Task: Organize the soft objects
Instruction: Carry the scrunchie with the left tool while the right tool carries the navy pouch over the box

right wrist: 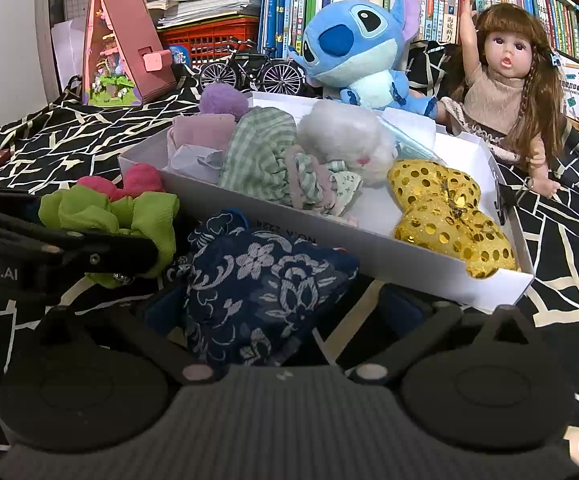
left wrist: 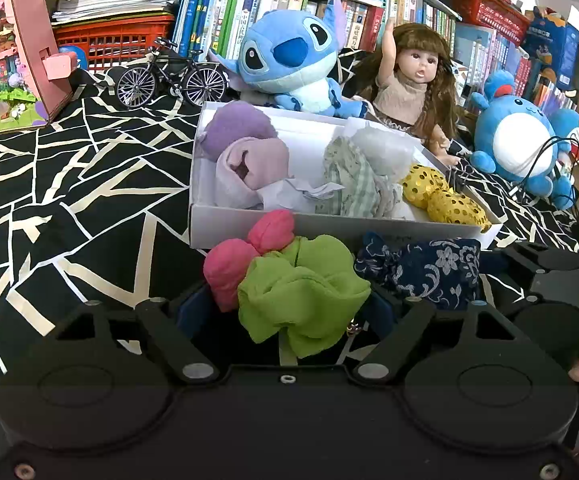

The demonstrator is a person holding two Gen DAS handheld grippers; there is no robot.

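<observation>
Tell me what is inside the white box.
The white box holds a purple pompom, a pink cloth, a green checked cloth, a white fluffy piece and a gold sequin bow. Anything beneath them is covered.

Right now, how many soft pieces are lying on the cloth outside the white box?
2. A green and pink bow lies in front of the white box, between the left gripper's fingers. A navy floral bow lies beside it, in front of the right gripper. More may be hidden.
</observation>
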